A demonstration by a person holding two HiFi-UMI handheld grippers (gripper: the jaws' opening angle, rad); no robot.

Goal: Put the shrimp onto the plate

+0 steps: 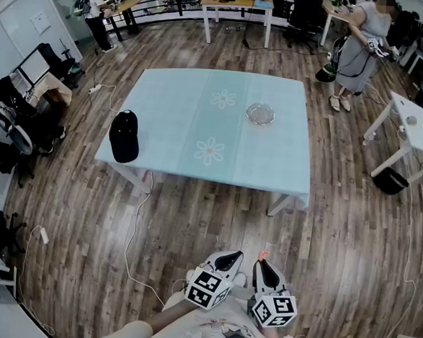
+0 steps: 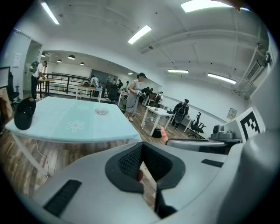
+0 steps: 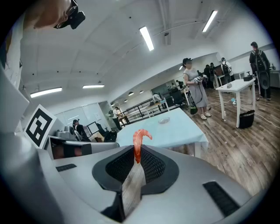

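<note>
The right gripper (image 3: 136, 154) has its jaws pressed together on the lower end of the shrimp (image 3: 139, 141), which stands up out of the pads, pink and curled over at the top. The left gripper (image 2: 141, 162) is drawn closed too, with only a thin sliver of wooden floor showing between its pads and nothing gripped (a small pinkish patch in that sliver is too vague to name). In the head view the two grippers sit side by side at the near edge, close to the person's body, with their marker cubes (image 1: 208, 287) facing up.

So the shrimp is in the air, well short of the table (image 1: 165, 104), which stands farther out on the floor (image 1: 193, 221) under a pale blue cloth with flower prints. The plate (image 1: 260, 114), a clear glass dish, rests on the far right part of the cloth and looks empty. A black cap (image 1: 124, 135) lies near the table's left edge, well apart from the plate.

I judge this to be the carrying step: the shrimp is picked up but not delivered. The next move calls for walking up to the near edge of the table and reaching the right gripper across to the far right. Once the shrimp hangs over the dish, the gripper has to come down and part its jaws. The left gripper seems to have no job here.

No writing can be read. The cubes carry only black-and-white square patterns, the cap shows no logo, and the print on the person's shirt is too small to make out.
</note>
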